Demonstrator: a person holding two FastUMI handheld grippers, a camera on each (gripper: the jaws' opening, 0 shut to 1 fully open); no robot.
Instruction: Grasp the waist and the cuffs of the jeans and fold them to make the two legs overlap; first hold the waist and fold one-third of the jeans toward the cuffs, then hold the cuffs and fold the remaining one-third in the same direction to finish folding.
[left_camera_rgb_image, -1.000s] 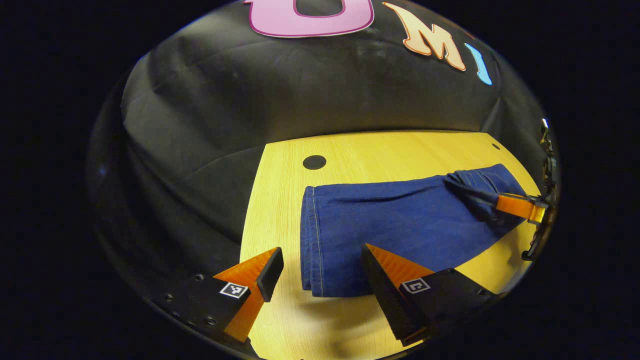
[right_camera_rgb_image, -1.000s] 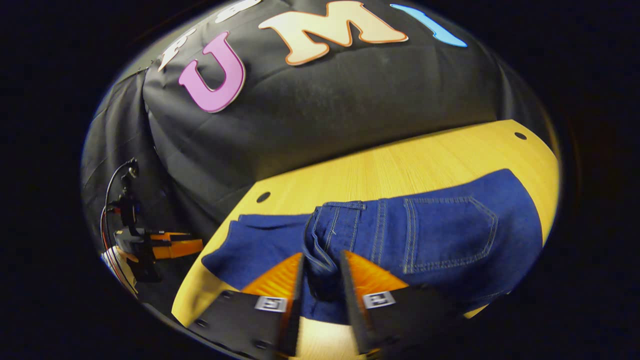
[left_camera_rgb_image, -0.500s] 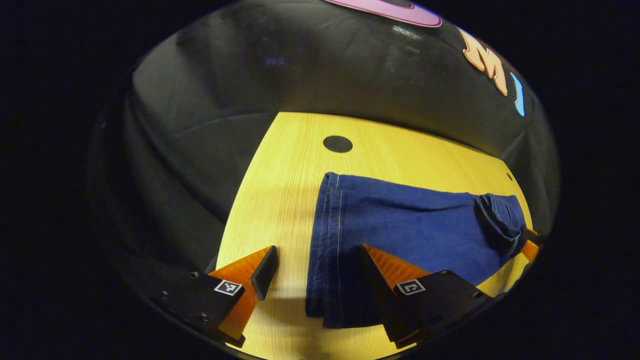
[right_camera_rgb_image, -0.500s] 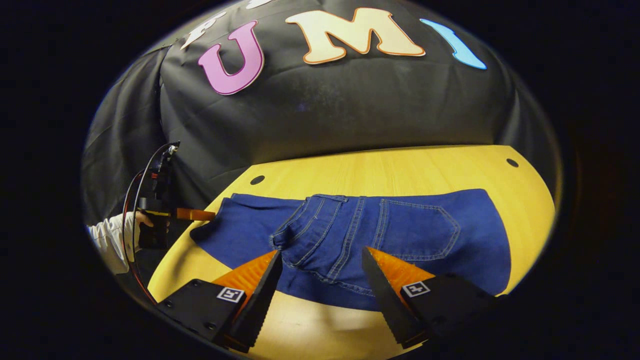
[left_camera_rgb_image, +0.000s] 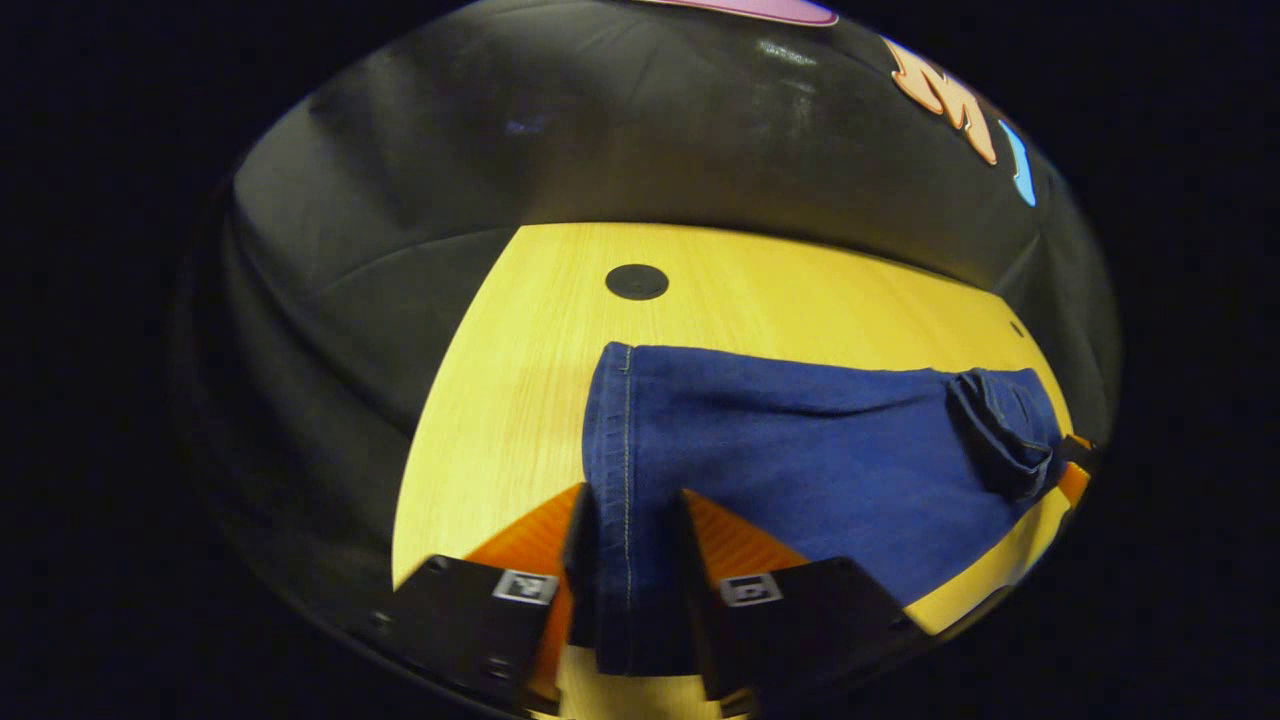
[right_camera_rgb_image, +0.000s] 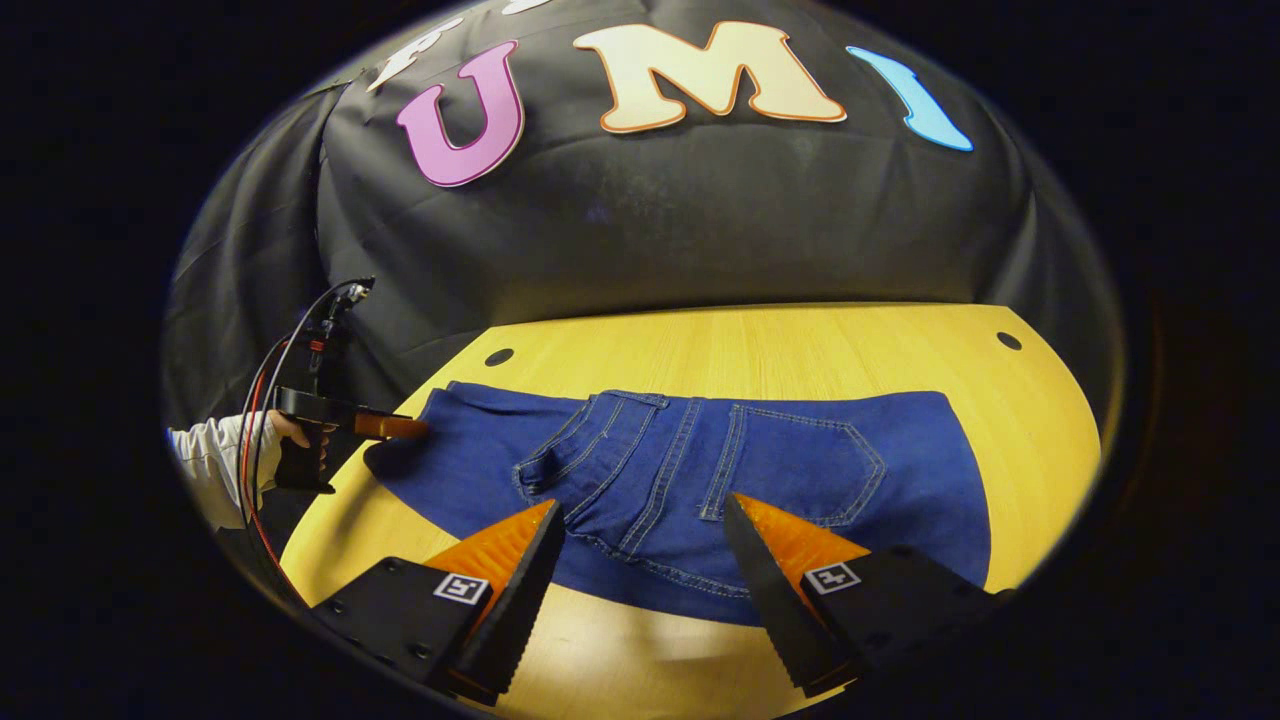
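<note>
Dark blue denim jeans (right_camera_rgb_image: 700, 480), waist third now folded onto the legs, lie on the yellow wooden bench (right_camera_rgb_image: 800, 345). Right claw (right_camera_rgb_image: 640, 590) has released, fingers wide. Left claw (left_camera_rgb_image: 625, 590) has just clamped the cuffs (left_camera_rgb_image: 612, 470), readying the final fold.

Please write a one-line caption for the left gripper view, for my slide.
Left gripper shut on the cuffs of folded jeans on a wooden table.

Denim jeans (right_camera_rgb_image: 780, 470), wood-grain table (right_camera_rgb_image: 760, 345)
</note>
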